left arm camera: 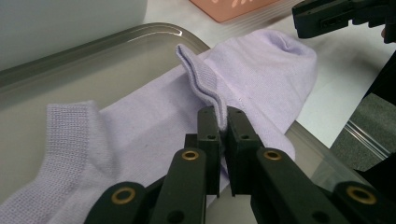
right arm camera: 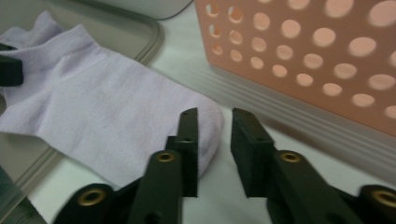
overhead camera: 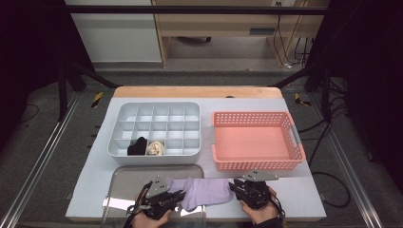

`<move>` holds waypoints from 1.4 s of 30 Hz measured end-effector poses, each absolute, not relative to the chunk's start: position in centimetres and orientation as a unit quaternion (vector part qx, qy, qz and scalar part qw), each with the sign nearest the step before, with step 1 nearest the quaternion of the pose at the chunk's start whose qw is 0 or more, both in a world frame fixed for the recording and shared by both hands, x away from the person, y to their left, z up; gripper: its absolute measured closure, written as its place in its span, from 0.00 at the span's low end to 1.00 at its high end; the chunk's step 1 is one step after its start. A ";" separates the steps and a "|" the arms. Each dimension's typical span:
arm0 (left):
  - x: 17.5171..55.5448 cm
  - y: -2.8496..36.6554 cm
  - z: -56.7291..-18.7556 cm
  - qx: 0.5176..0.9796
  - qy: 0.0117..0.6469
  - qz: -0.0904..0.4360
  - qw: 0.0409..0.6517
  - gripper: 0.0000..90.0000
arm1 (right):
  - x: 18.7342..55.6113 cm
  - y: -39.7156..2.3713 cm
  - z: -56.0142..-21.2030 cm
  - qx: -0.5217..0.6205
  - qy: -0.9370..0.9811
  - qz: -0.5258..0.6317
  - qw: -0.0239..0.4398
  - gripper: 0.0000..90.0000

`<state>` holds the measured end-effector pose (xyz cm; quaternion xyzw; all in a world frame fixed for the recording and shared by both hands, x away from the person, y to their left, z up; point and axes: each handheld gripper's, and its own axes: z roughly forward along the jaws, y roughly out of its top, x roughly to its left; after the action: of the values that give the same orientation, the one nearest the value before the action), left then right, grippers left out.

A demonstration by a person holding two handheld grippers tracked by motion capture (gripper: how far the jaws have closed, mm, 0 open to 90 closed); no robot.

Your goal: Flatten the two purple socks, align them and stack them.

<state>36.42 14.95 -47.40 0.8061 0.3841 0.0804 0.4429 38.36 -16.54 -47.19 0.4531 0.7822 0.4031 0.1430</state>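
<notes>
A lavender sock [overhead camera: 204, 190] lies flat near the table's front edge, its cuff end over the grey metal tray [overhead camera: 123, 175] and its toe on the white table top. My left gripper [overhead camera: 178, 195] is shut on a raised fold of the sock [left arm camera: 261, 70], pinched between the jaw tips [left arm camera: 223, 116]. A second ribbed lavender cuff [left arm camera: 70, 121] lies on the tray beside it. My right gripper [overhead camera: 234, 186] stands open at the toe end [right arm camera: 215, 116]. The sock's toe [right arm camera: 107, 107] rests against its left jaw, with nothing pressed between the pads. Farther off in the left gripper view is the right gripper [left arm camera: 336, 16].
A grey compartment organizer [overhead camera: 157, 128] sits behind the tray, holding a black rolled sock [overhead camera: 138, 146] and a cream one [overhead camera: 155, 148] in its front row. A salmon perforated basket [overhead camera: 256, 140] stands just behind my right gripper, its wall [right arm camera: 303, 56] close by.
</notes>
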 end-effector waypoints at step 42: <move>36.5 23.4 -46.1 0.768 0.441 0.095 0.456 0.94 | 38.4 -9.8 -45.0 0.388 0.804 0.439 0.103 0.97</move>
<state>36.54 23.41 -46.13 0.7676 0.4406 0.0951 0.4557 38.37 -9.78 -45.03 0.3877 0.8043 0.4386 0.1025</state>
